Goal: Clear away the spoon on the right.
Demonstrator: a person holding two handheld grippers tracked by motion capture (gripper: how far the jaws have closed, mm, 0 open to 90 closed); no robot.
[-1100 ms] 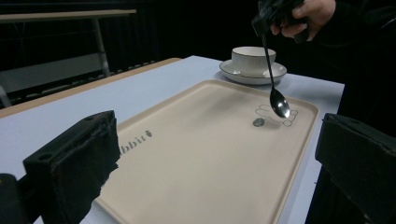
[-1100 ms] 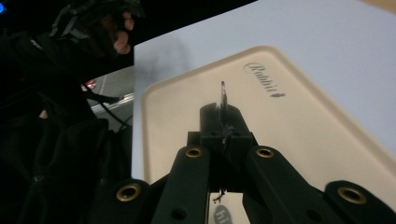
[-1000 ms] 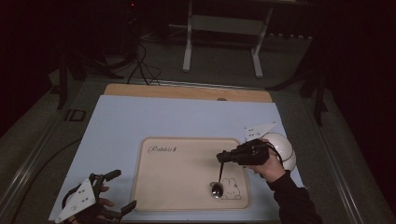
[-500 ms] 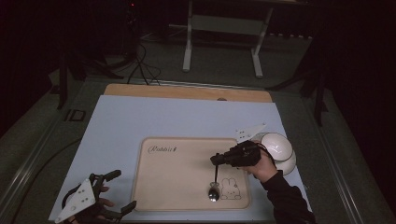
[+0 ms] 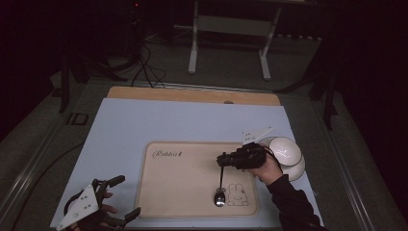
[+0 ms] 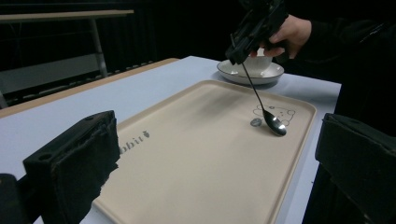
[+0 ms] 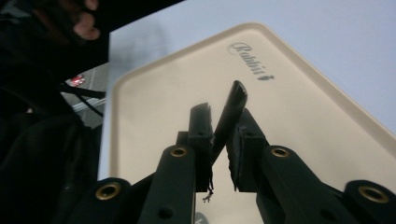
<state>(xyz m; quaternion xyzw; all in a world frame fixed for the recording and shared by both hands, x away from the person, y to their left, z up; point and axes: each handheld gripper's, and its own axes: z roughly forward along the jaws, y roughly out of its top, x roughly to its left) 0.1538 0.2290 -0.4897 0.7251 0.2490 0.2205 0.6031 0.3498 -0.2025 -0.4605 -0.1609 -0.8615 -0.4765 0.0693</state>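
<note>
A metal spoon [image 5: 220,192] hangs down from my right gripper [image 5: 223,160], which is shut on the top of its handle [image 7: 232,108]. The spoon's bowl [image 6: 274,123] is low over the beige tray [image 5: 187,185], beside the rabbit drawing [image 5: 237,195]; I cannot tell whether it touches. In the left gripper view, the right gripper [image 6: 250,35] is held above the tray's far side. My left gripper [image 5: 122,196] rests at the table's front left corner, jaws wide open with nothing between them [image 6: 215,168].
A white bowl on a saucer [image 5: 285,153] stands just right of the tray, behind the right hand. A white paper strip [image 5: 256,132] lies beyond it. The tray sits on a pale blue mat [image 5: 144,125] with a wooden edge [image 5: 192,95] at the back.
The right gripper has moved a little to the left, away from the white bowl, carrying the spoon over the tray. The left gripper has stayed put.
</note>
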